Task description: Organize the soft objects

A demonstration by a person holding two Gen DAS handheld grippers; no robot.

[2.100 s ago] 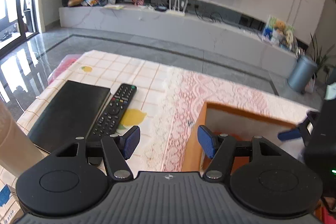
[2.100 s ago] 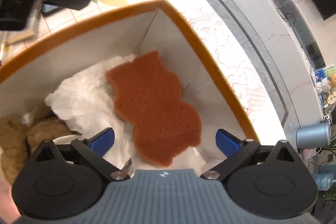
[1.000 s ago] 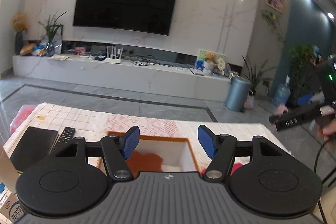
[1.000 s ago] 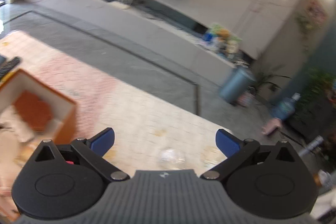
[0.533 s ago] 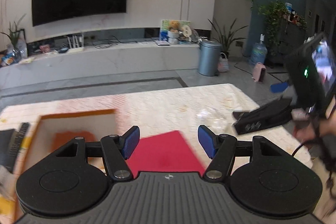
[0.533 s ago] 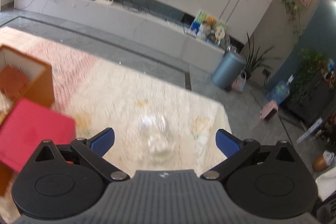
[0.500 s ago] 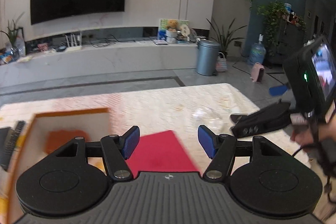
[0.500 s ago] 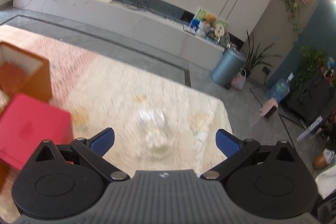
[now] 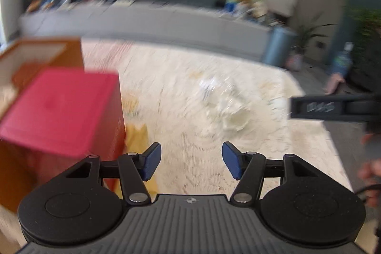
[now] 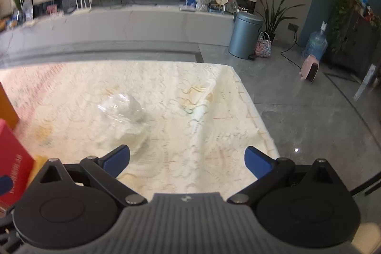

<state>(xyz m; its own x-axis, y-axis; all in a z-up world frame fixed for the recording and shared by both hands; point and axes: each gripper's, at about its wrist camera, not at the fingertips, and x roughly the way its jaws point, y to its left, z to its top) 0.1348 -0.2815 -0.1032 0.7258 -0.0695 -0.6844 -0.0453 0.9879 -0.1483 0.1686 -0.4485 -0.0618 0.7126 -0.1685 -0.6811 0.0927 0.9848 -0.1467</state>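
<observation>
A clear plastic bag with something soft and white inside [image 10: 126,120] lies on the lace tablecloth [image 10: 190,92]. In the left wrist view the bag [image 9: 226,106] is blurred, ahead and slightly right of my left gripper [image 9: 191,162]. That gripper's jaws are closing a little with nothing between them. My right gripper [image 10: 188,161] is wide open and empty, and the bag sits just beyond its left fingertip [image 10: 119,157]. The orange box [image 9: 47,49] that holds soft items stands at the far left. The right gripper's body [image 9: 333,107] shows at the right edge.
A red box [image 9: 59,108] stands in front of the orange box, close to my left gripper's left side, and shows as the red box [image 10: 12,158] in the right wrist view. The table edge [image 10: 262,125] drops to the grey floor on the right. A blue-grey bin [image 10: 245,35] stands beyond.
Both grippers have swung right and dropped toward the table. The bag now lies closer in both views. The red box looms larger at the left. The left jaws stand slightly narrower.
</observation>
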